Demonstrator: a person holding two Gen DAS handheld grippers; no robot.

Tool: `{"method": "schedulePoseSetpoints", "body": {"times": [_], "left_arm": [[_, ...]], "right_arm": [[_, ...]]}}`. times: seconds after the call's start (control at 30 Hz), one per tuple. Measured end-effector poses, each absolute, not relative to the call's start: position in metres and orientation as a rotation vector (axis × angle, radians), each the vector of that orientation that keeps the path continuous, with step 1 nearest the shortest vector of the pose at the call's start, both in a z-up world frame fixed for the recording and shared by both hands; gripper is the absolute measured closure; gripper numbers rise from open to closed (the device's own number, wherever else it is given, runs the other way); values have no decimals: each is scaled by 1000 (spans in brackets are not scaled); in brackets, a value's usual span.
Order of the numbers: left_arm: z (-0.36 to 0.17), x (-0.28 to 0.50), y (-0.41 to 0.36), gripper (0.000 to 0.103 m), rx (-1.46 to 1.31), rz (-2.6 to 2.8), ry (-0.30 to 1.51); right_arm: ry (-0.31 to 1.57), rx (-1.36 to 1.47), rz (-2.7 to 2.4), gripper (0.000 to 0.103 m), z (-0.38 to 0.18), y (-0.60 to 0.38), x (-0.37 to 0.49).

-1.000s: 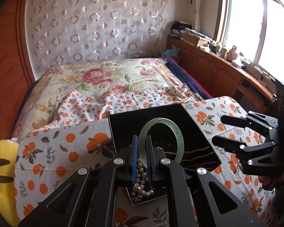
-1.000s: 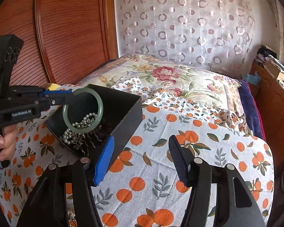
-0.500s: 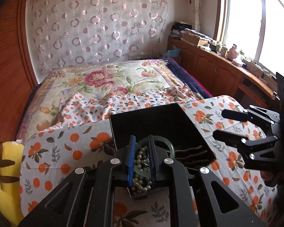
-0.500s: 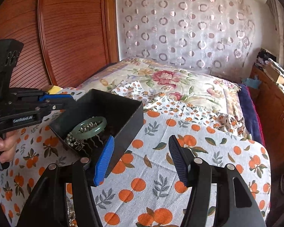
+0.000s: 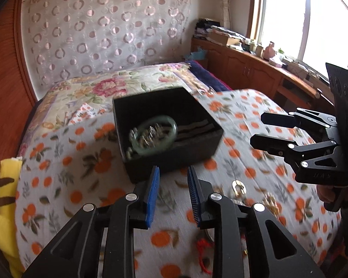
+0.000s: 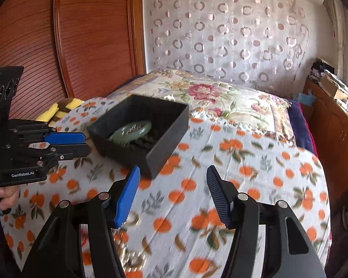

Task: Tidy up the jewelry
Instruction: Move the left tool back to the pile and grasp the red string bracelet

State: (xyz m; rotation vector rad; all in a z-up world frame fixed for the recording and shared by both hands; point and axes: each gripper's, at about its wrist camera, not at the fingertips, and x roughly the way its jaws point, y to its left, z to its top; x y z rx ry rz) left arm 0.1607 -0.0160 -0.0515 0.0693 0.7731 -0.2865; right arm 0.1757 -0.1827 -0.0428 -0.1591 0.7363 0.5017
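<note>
Right wrist view: at the left edge we see the left tool (image 6: 87, 143), whose black body bears the white label "GenRobot.AI", the only legible writing. Its jaws have just been opening and now stand slightly apart with nothing between them. The right tool (image 6: 172, 194), in the lower centre, is spread wide and empty over the orange-print bedspread (image 6: 255, 162). We find the green bangle (image 6: 132, 131) lying in the black box (image 6: 169, 136) left of centre, on pale beads. In the left wrist view, a gold clasp-like piece (image 5: 238, 188) lies on the bedspread at lower right.
</note>
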Motion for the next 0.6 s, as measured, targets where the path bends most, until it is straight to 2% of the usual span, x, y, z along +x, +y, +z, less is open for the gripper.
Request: {"method": "schedulePoseSetpoints", "body": {"times": [0.53,0.6], "left_arm": [[-77,100,-9,76,45,-280,818],[-80,97,-8,72,44,-284,825]], "right_arm": [[744,-168,513,41,-46,-180,122],[745,-179,514,41,-47,-178,117]]}}
